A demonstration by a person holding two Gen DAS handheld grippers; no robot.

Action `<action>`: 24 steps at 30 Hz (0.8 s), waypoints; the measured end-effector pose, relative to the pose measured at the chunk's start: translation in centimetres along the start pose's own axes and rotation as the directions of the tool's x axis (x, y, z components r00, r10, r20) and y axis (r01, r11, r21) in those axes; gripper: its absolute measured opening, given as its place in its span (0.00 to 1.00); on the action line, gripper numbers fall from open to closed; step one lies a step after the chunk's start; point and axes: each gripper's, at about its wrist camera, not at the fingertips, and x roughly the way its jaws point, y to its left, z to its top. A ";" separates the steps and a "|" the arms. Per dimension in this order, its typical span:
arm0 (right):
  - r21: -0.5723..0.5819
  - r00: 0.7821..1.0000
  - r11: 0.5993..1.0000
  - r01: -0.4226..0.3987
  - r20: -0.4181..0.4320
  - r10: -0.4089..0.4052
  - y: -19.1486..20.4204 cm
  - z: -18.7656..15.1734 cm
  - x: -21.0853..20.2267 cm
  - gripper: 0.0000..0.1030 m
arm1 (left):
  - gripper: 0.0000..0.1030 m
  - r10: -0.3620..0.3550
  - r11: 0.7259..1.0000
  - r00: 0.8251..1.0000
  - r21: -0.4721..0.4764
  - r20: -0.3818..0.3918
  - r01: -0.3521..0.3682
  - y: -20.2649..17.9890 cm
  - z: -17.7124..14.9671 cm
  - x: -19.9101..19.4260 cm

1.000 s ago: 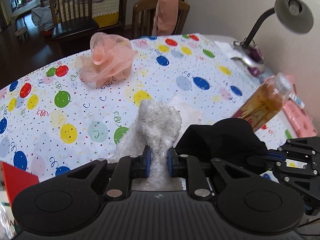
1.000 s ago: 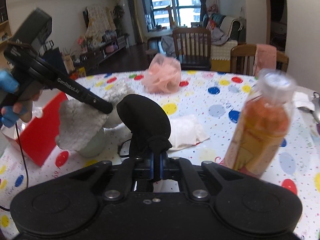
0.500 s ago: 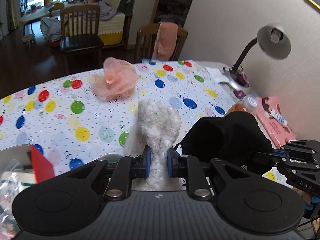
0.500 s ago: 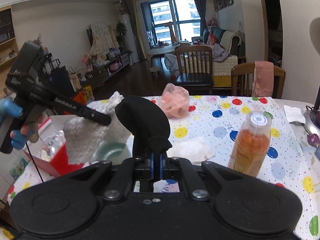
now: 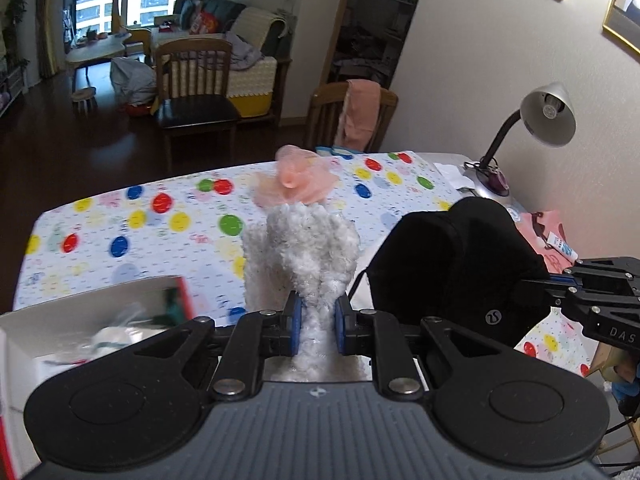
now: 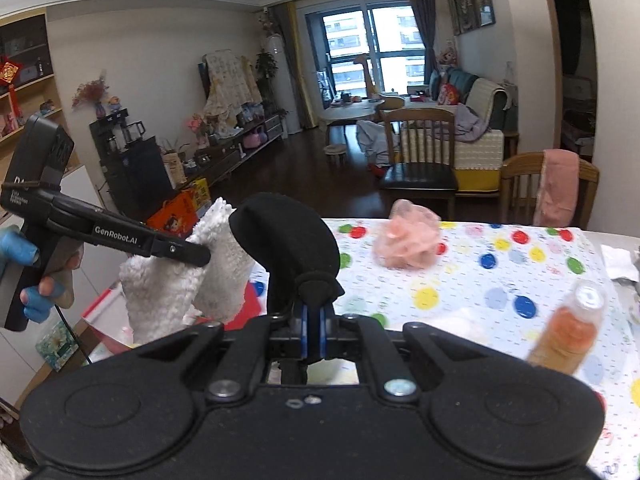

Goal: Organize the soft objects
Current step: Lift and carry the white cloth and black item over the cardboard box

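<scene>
The left hand-held gripper (image 5: 316, 322) is pinching a white fluffy cloth (image 5: 304, 252) between its blue pads (image 5: 291, 322), and the cloth is standing up in front of the camera, lifted above the tabletop (image 5: 120, 224). The right hand-held gripper (image 6: 314, 330) is clamping a black soft cap (image 6: 286, 248), which is also hanging in the air just beside the white cloth; its two pads are almost together with only thin fabric between them. In the right wrist view, a hand in a blue glove (image 6: 28, 276) is holding the handle of the left hand-held gripper at the left side. A pink mesh bath sponge (image 6: 408, 240) is lying on the tabletop, on the cloth with coloured balloons, well apart from both held things. A bottle with orange liquid (image 6: 568, 328) is standing near the right edge of the right wrist view, and it is looking blurred. A red and white box (image 5: 100, 320) with some plastic bags inside is sitting at the near left of the tabletop, below the white cloth. A grey desk lamp (image 5: 544, 120) is standing at the far right corner, near the wall.
</scene>
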 end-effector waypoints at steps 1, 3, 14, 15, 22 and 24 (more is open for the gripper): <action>-0.001 1.000 1.000 -0.008 -0.001 0.008 0.8 0.3 0.4 0.04 | 0.15 0.004 1.000 1.000 -0.001 0.004 -0.004 0.7 -0.2 -0.6; -0.009 1.000 1.000 -0.019 0.000 0.019 2.4 0.8 1.2 0.04 | 0.15 0.012 1.000 1.000 -0.008 0.009 -0.012 2.1 -0.7 -1.8; -0.045 0.997 0.996 -0.076 -0.017 0.076 11.0 2.4 6.0 0.04 | 0.15 0.083 0.995 0.996 -0.053 0.029 -0.081 10.4 -3.0 -6.8; -0.047 0.997 0.996 -0.079 -0.021 0.078 11.6 2.4 6.5 0.04 | 0.15 0.091 0.994 0.995 -0.058 0.028 -0.089 11.1 -3.2 -7.2; -0.033 0.992 0.994 -0.108 -0.064 0.106 14.8 2.4 9.5 0.04 | 0.15 0.152 0.987 0.988 -0.063 0.011 -0.151 15.2 -4.6 -9.0; -0.032 0.990 0.993 -0.117 -0.077 0.114 15.7 2.4 10.3 0.04 | 0.15 0.169 0.984 0.986 -0.063 0.002 -0.169 16.3 -4.8 -9.1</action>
